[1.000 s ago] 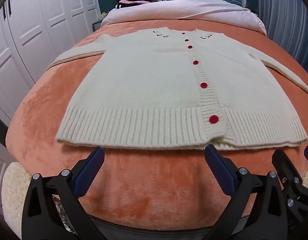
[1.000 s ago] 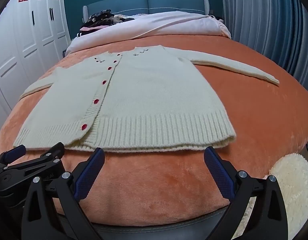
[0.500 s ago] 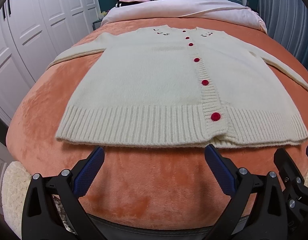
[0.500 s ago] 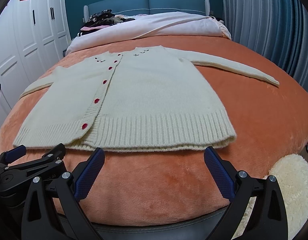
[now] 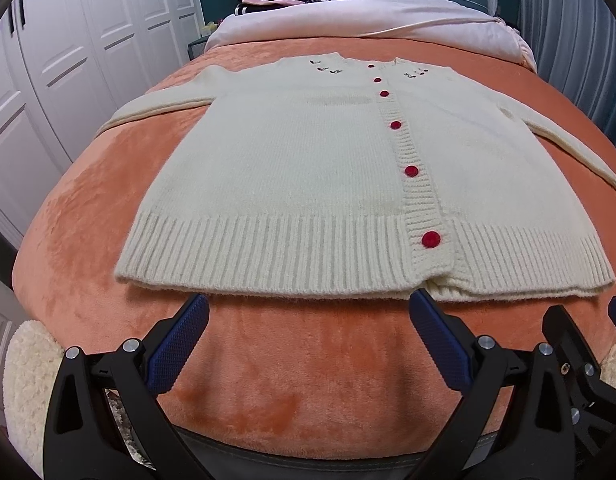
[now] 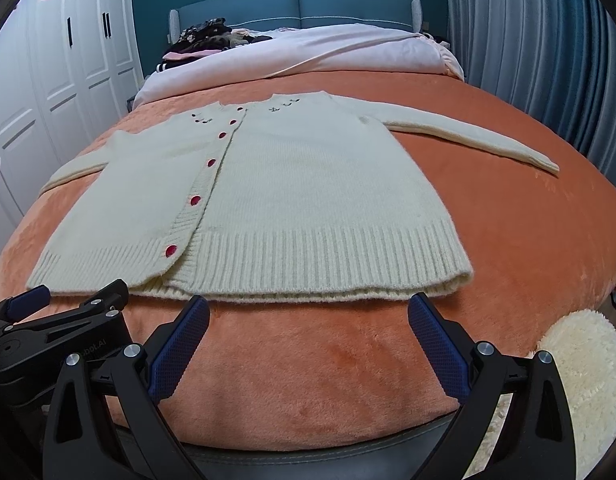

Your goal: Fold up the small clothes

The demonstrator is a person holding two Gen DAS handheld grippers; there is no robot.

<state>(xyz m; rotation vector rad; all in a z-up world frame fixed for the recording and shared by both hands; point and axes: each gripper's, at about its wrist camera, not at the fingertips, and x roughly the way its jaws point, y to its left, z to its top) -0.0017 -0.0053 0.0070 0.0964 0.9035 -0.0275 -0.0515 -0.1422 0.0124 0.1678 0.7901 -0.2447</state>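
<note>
Cardigan (image 5: 308,168) fills the middle of both views, spread flat and face up on the orange blanket (image 5: 88,208), buttoned all the way down with red buttons (image 5: 430,239), both sleeves out sideways. The right sleeve (image 6: 467,136) runs toward the right edge of the right wrist view, the left sleeve (image 5: 160,106) toward the upper left of the left wrist view. No fold in it yet as far as we can see.

Both tools are low in frame just short of the ribbed hem (image 5: 268,256). Our left gripper (image 5: 308,320) has its jaws wide apart with nothing between them, and the right gripper (image 6: 308,320) is the same: spread, empty, not touching the knit.

Handling guess: it's a chunky soft knit, so fairly light but floppy, and it'll sag and stretch if we lift it from one point. The plush blanket probably grabs it a bit too, so dragging could bunch it up. We'd say the hem corners or a sleeve cuff are the spots to pinch, since ribbing is thicker and gives the blue pads (image 6: 180,344) something to bite. Sleeves in first is likely, then the body. Watch the button band near the bottom centre, where the hem is already slightly rumpled.
</note>
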